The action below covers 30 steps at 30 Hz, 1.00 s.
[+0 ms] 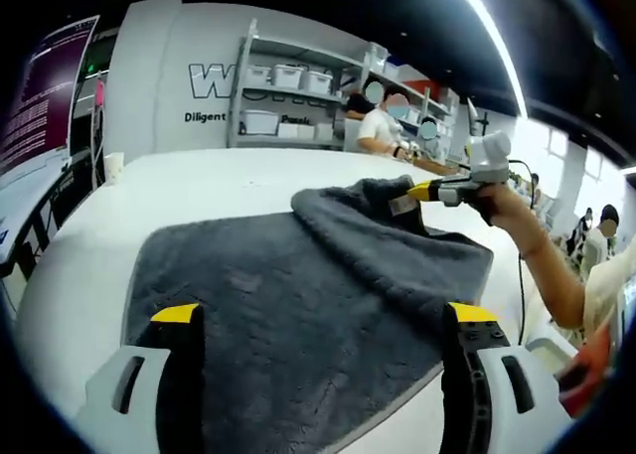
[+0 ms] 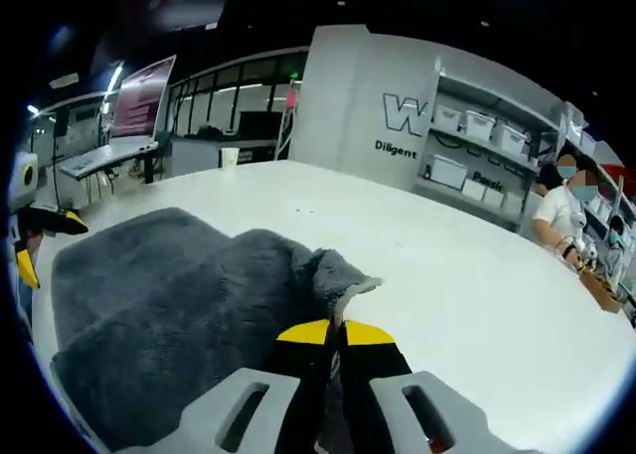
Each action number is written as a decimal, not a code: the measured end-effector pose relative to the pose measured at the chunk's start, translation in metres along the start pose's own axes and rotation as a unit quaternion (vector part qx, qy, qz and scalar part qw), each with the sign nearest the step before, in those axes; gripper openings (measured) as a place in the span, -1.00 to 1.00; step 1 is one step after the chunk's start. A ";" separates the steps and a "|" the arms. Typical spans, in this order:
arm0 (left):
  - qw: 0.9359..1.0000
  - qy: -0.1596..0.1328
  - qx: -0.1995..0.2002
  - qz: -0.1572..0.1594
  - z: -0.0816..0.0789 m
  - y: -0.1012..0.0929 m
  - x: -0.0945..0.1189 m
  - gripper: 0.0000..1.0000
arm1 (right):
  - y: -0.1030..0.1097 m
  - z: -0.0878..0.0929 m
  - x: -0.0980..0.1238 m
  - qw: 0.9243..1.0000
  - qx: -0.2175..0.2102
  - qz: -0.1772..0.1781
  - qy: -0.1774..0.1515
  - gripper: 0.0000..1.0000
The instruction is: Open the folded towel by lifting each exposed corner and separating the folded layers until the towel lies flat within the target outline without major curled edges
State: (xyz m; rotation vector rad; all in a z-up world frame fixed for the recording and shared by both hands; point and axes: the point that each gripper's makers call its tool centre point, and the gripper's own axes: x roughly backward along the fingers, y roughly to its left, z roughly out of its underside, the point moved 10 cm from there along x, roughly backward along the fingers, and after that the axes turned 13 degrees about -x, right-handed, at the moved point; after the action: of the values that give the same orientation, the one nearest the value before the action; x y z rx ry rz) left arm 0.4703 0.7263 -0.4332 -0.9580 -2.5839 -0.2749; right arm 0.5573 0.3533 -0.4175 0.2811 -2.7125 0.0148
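white desk [image 1: 229, 191] | grey towel [image 1: 298, 295] partly folded | right gripper [image 2: 336, 327] fingers pinched on towel's far corner, lifted | left gripper [image 1: 323, 320] fingers wide, over near edge

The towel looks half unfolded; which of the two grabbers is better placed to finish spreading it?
Probably the right. The right gripper is shut on a raised corner of the towel and could carry that layer outward. The left gripper hangs open over the flat part, holding nothing.

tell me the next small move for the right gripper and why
Probably carry the pinched corner up and outward, away from the folded stack. The right gripper is shut on the grey towel at its tag corner, that layer is still doubled over the rest, and the left gripper is open above it.
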 end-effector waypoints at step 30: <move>1.000 0.023 -0.009 0.000 0.001 -0.003 -0.011 0.93 | -0.084 -0.014 0.051 0.997 -0.015 0.079 -0.021 -1.00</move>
State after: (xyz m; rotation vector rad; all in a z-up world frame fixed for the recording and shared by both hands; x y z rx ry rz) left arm 0.4757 0.7179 -0.4383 -0.9468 -2.5447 -0.3170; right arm 0.5336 0.2614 -0.3869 0.0582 -2.7665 0.0127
